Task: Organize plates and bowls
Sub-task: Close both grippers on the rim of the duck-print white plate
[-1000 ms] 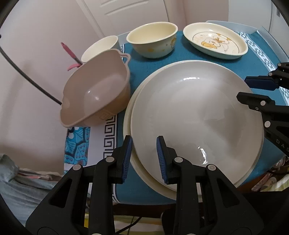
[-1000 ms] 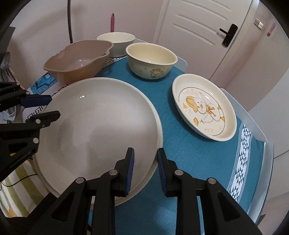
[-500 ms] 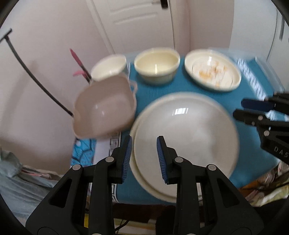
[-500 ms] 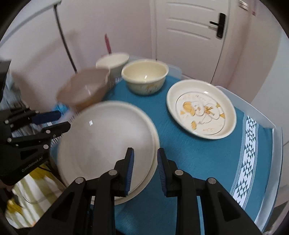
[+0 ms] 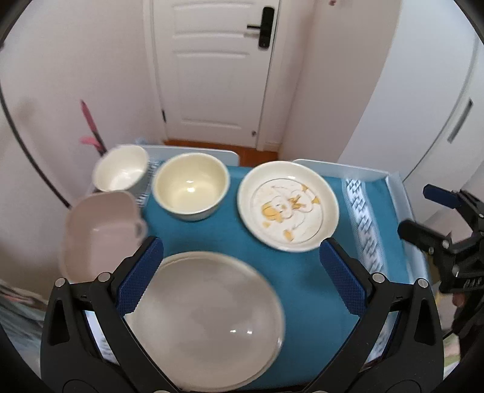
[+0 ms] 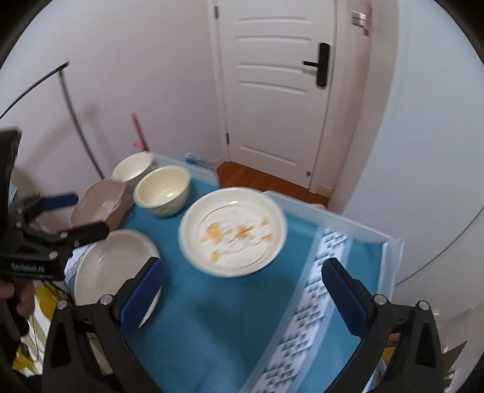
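Both grippers pulled back and up from the big plates since a second ago, jaws went from narrow to wide; left gripper (image 5: 242, 272) and right gripper (image 6: 243, 288) both spread, holding nothing. Stacked large plates (image 5: 205, 320) sit at the near left edge of the table (image 5: 305, 290), duck plate (image 5: 287, 205) mid-right, yellow bowl (image 5: 190, 186), pink handled bowl (image 5: 99, 229) and white bowl (image 5: 121, 167) at the far left. Likely stiff, glossy, slippery, maybe breakable; pinch at the rim

White door (image 5: 211, 66) with black handle (image 5: 262, 27) behind blue tablecloth (image 5: 302, 272)
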`<state>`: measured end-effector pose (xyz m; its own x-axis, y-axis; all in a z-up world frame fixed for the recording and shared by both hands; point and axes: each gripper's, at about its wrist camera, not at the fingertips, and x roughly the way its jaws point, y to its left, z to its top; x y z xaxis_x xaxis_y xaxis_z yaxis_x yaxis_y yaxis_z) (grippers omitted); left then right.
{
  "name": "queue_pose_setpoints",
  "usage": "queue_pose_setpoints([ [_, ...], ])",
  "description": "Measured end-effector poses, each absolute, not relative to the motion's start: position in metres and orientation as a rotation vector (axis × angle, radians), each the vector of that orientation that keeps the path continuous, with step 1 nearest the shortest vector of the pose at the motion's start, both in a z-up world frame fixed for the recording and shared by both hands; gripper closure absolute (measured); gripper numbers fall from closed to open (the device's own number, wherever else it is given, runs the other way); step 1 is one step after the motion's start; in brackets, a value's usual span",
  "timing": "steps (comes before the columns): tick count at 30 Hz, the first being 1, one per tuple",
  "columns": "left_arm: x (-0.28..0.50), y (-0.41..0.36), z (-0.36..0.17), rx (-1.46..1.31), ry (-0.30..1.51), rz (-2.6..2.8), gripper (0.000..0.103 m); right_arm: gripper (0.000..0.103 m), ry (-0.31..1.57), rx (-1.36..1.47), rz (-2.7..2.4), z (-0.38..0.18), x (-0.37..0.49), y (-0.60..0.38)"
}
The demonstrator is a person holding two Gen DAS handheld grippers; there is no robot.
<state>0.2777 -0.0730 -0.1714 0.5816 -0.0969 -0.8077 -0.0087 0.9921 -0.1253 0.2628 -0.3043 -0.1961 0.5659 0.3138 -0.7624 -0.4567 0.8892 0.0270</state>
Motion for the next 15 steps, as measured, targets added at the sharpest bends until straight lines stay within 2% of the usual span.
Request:
queue_pose_setpoints([
  [3,0.303,-0.075,-0.192,-0.183,1.024,-0.066,0.002,0.000,0.947,-0.079,0.481,-0.208,0.306,-0.318],
  [4,0.311,-0.075,-0.201,-0.197,1.045,-0.069,0.005,0.000,0.969,-0.060,0.485,-0.212,0.315,-0.320],
  [5,0.321,-0.075,-0.211,-0.214,1.075,-0.075,0.009,0.000,0.997,-0.043,0.478,-0.220,0.327,-0.322],
  [7,0.338,-0.075,-0.233,-0.238,1.138,-0.090,0.027,0.003,1.034,-0.032,0.469,-0.234,0.344,-0.323],
  [9,0.351,-0.076,-0.250,-0.244,1.182,-0.091,0.036,0.019,1.085,-0.012,0.471,-0.251,0.360,-0.322],
  [11,0.364,-0.076,-0.267,-0.255,1.223,-0.092,0.040,0.030,1.136,0.017,0.483,-0.269,0.375,-0.322],
  [13,0.374,-0.076,-0.281,-0.267,1.253,-0.096,0.050,0.038,1.177,0.026,0.489,-0.286,0.386,-0.319],
  [15,0.383,-0.077,-0.294,-0.278,1.283,-0.104,0.054,0.048,1.212,0.029,0.496,-0.302,0.397,-0.313],
])
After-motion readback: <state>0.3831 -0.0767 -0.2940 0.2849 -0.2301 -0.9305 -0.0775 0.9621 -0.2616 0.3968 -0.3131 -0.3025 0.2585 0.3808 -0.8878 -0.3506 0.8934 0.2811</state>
